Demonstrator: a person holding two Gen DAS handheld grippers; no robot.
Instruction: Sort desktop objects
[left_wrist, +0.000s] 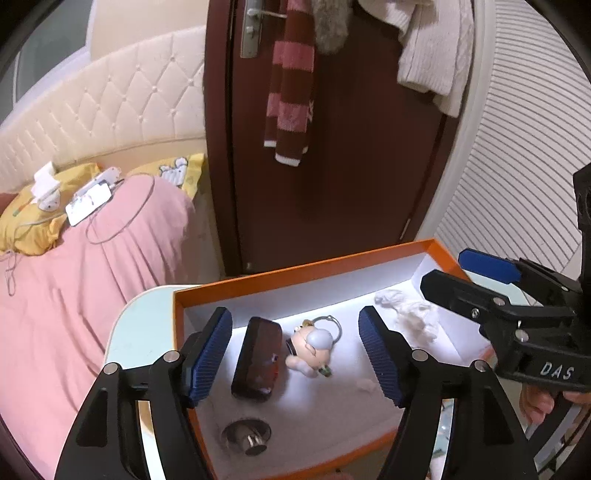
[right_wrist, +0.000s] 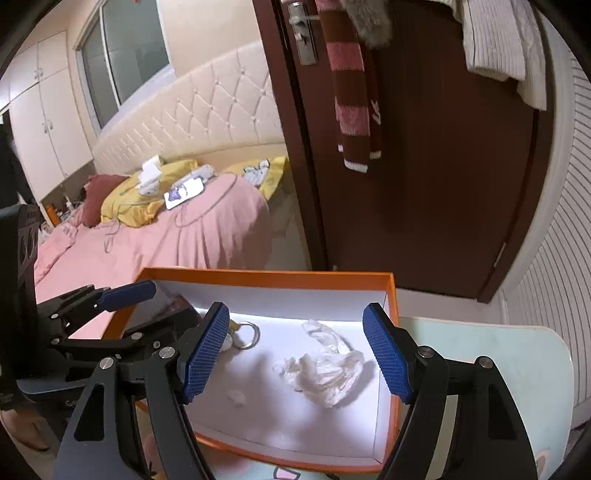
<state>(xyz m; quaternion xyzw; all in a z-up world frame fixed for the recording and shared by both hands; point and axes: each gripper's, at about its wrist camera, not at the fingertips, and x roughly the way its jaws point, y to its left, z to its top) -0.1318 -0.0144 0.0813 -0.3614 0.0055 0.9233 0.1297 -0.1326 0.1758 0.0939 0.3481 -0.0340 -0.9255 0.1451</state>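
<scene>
Both your left gripper (left_wrist: 295, 354) and right gripper (right_wrist: 297, 354) hover with jaws spread, empty. The crumpled white tissue (right_wrist: 325, 369) in the orange-rimmed box (right_wrist: 266, 277) looks light and soft; pinch its bunched centre.

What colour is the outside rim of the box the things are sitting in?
Orange, with a white inside. The box rim shows best in the right wrist view.

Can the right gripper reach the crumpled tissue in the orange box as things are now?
Probably yes. The right gripper is open and hangs just over the tissue, which lies alone on the box floor. The left gripper is off to the side, over the keychain.
</scene>
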